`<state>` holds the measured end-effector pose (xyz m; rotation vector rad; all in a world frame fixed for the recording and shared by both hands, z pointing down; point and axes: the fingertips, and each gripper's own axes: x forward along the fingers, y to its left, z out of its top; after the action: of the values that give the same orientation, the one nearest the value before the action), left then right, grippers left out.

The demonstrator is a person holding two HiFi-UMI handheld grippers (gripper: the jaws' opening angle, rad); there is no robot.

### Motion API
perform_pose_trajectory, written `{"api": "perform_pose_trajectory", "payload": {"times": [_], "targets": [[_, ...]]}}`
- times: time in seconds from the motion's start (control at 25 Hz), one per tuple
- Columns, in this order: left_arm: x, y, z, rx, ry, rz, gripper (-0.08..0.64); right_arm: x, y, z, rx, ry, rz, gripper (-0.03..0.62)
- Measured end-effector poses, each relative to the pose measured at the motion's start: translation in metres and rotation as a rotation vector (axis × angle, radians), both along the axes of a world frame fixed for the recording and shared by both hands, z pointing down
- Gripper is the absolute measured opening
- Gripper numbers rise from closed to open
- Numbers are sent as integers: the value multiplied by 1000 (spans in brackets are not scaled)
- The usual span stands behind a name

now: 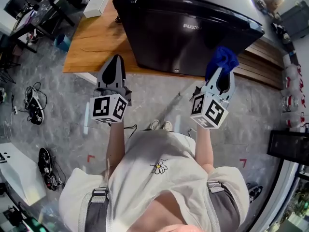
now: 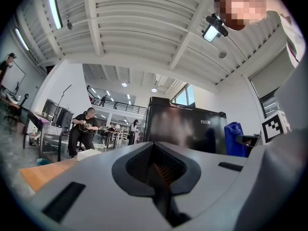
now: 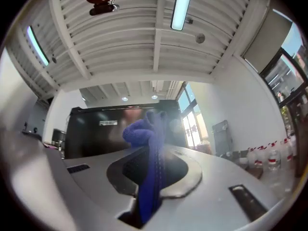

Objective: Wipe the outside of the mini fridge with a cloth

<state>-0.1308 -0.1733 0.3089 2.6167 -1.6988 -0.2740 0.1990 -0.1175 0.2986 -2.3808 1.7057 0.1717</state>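
The black mini fridge (image 1: 188, 28) stands on a wooden table (image 1: 94, 45) with its front facing me. A bright blue cloth (image 1: 222, 58) is bunched in my right gripper (image 1: 222, 75), which is shut on it and held just before the fridge's lower right front corner. In the right gripper view the cloth (image 3: 144, 138) hangs between the jaws, the fridge (image 3: 91, 136) close behind. My left gripper (image 1: 115, 62) is shut with nothing in it, hovering over the table edge left of the fridge. Its own view shows the fridge (image 2: 187, 131) and the cloth (image 2: 234, 138) to the right.
A white box (image 1: 96, 5) lies on the table's far left. Cables and a shoe (image 1: 35, 108) litter the grey floor at left, next to a white desk (image 1: 17, 170). Wooden slats (image 1: 263, 62) run right of the fridge. A person (image 2: 82, 131) sits at a distant bench.
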Motion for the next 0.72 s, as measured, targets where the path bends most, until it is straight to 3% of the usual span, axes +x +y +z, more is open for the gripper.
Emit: {"api": "perform_pose_trajectory", "payload": {"times": [0.16,0.36,0.56,0.72], "targets": [[-1,4,8,13,-19,-15,5,-77,-29,14,-3,-12,-194,61],[-10,9,14,22,-29,-35,5,-173,-58,28,-22,53,-404,61],[-33,11,24,6,-33,-72,5,-247,-90,36,-45,63,-512,61],[-53,13,32,-16,-29,-110,5,-282,-112,43,-68,111,-546,61]]}}
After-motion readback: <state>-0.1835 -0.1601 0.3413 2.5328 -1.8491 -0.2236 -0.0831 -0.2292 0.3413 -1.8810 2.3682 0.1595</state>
